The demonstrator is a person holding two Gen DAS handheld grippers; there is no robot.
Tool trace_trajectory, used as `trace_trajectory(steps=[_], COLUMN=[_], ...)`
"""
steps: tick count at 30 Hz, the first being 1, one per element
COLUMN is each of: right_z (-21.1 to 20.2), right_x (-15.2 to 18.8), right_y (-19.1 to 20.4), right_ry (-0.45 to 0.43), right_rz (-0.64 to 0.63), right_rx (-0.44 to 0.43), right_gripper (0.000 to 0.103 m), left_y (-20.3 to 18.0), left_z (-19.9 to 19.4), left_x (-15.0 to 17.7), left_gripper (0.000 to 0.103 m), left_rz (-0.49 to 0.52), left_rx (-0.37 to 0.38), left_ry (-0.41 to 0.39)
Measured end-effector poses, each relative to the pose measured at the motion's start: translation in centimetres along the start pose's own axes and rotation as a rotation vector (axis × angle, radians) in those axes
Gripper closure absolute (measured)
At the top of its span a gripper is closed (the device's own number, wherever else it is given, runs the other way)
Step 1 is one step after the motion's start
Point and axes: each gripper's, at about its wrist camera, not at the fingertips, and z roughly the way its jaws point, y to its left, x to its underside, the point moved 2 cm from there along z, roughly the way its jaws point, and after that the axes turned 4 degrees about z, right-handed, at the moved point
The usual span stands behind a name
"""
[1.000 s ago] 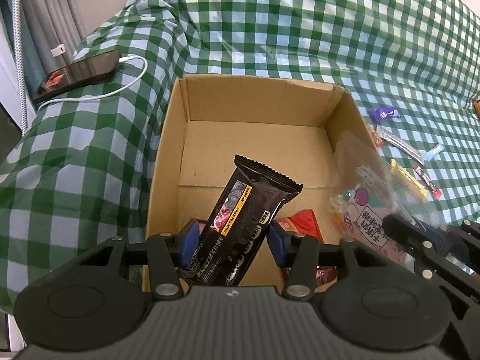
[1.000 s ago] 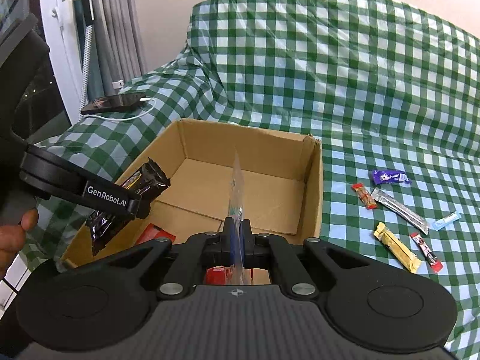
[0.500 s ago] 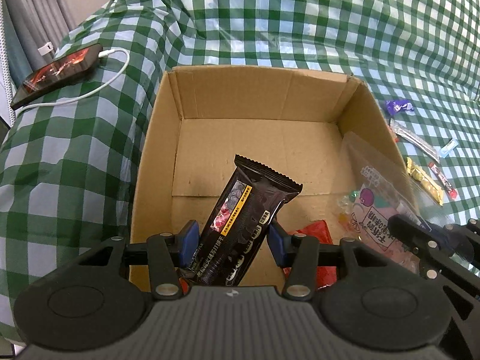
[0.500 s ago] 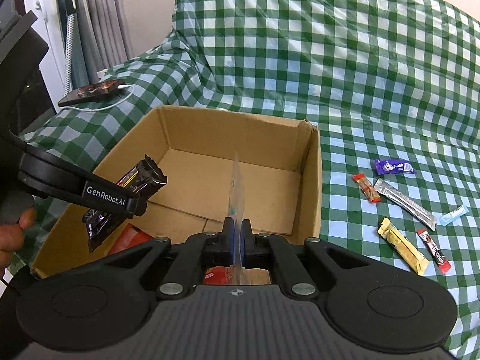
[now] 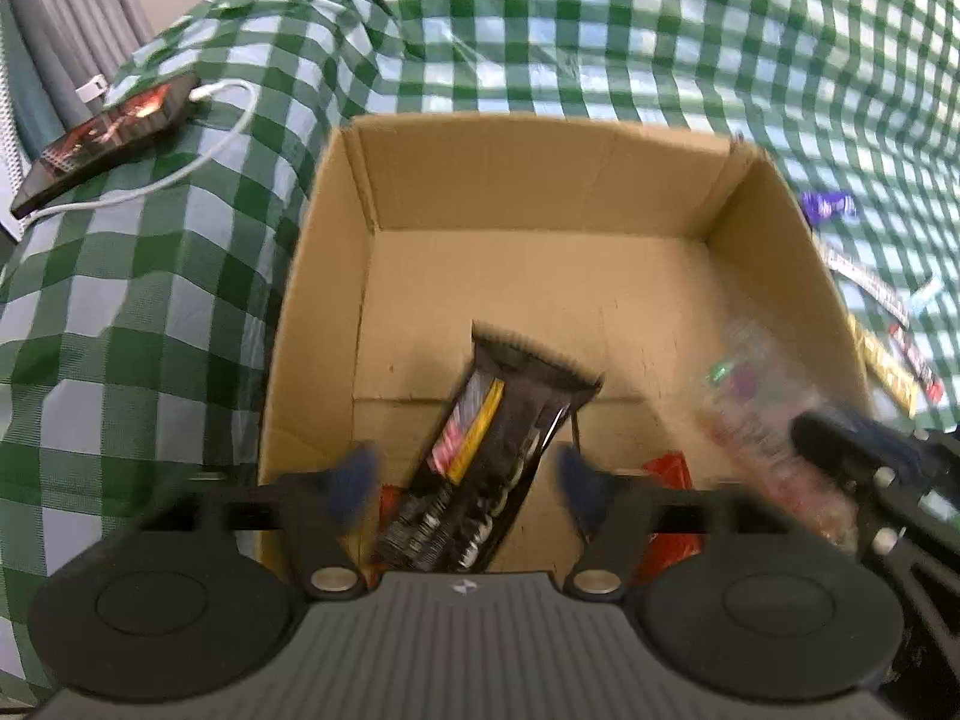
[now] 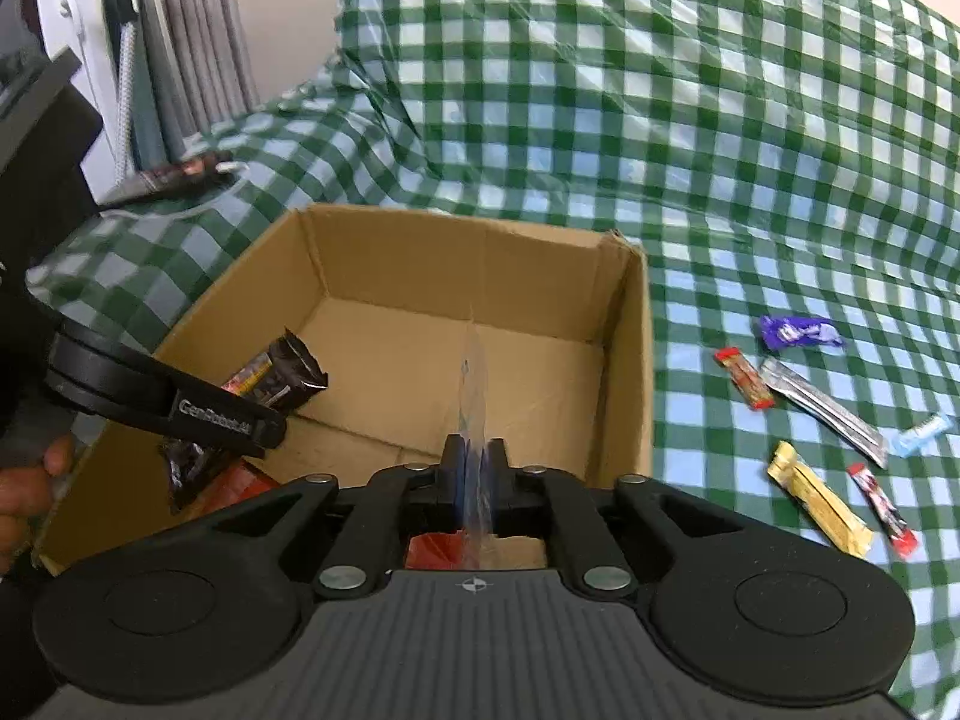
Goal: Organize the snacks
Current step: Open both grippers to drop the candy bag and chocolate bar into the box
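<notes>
An open cardboard box (image 5: pixel 324 276) (image 6: pixel 624 360) stands on the green checked cloth. My left gripper (image 5: pixel 465 480) is over the box's near end with its blue pads spread apart, and the black snack bar (image 5: pixel 492 444) (image 6: pixel 276 372) sits loose between them. My right gripper (image 6: pixel 474 468) is shut on the edge of a clear candy bag (image 6: pixel 474 384) (image 5: pixel 756 420) and holds it above the box's near right part. A red packet (image 5: pixel 666 480) (image 6: pixel 432 549) lies on the box floor.
Several loose snacks lie on the cloth right of the box: a purple packet (image 6: pixel 795 331), a red stick (image 6: pixel 744 378), a silver bar (image 6: pixel 822 411), a yellow bar (image 6: pixel 819 498), a light blue candy (image 6: pixel 921 435). A phone (image 5: pixel 108 138) with a white cable lies far left.
My left gripper's pads have spread apart from the black snack bar, which they clamped before. Both grippers have moved further over the box. The right gripper still holds the bag.
</notes>
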Motion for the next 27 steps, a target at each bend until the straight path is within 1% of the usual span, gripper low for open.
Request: trace_trajectory(steps=[1,2,3,4,5,7,9,14,17,20,22,27], right_z=[-0.1,-0.4,-0.7,-1.1,-1.6,-2.3,-3.2,-5.5,-7.1,-9.0,-10.4,-13.4], right_x=[-0.2,-0.4,-0.6,-0.7,-0.8,-0.7,-0.3,1.1,2.4,3.5,4.1,5.3], right_y=[0.1,0.3,0.4,0.5,0.5,0.7,0.9,1.3,2.0,2.9,3.4,4.4], right_ry=[-0.013,-0.021,-0.033,-0.052,-0.064,-0.059,-0.045,0.005,0.022,0.008,-0.013,-0.07], right_rz=[-0.003,-0.009,-0.007,-0.005,-0.01,-0.029,-0.021,0.025,0.044,0.033,0.017,-0.002], right_rx=[-0.022,-0.046,-0.056,-0.059,-0.062,-0.074,-0.07,-0.056,-0.043,-0.007,0.008,0.031], right_gripper=[0.082,0.055,0.034,0.03,0.028,0.027,0.019,0.008,0.004,0.001,0.0,0.0], left_y=[0.2,0.5,0.7,0.9,1.1,1.3,1.4,1.1,0.5,0.4,0.3,-0.5], left_z=[-0.6,-1.2,-1.8,-2.2,-2.5,-3.2,-4.1,-6.5,-8.0,-9.4,-10.5,-13.1], left_x=[-0.1,0.0,0.0,0.1,0.4,1.1,2.2,5.5,7.4,9.0,9.9,11.7], left_gripper=[0.0,0.0,0.0,0.0,0.0,0.0,0.0,0.0,0.0,0.0,0.0,0.0], left_rz=[-0.018,-0.032,-0.036,-0.035,-0.035,-0.036,-0.03,-0.014,-0.006,-0.014,-0.013,0.001], left_rx=[-0.008,-0.017,-0.024,-0.028,-0.031,-0.043,-0.056,-0.068,-0.076,-0.075,-0.074,-0.103], left_ry=[-0.029,-0.06,-0.077,-0.081,-0.079,-0.075,-0.074,-0.076,-0.088,-0.096,-0.113,-0.167])
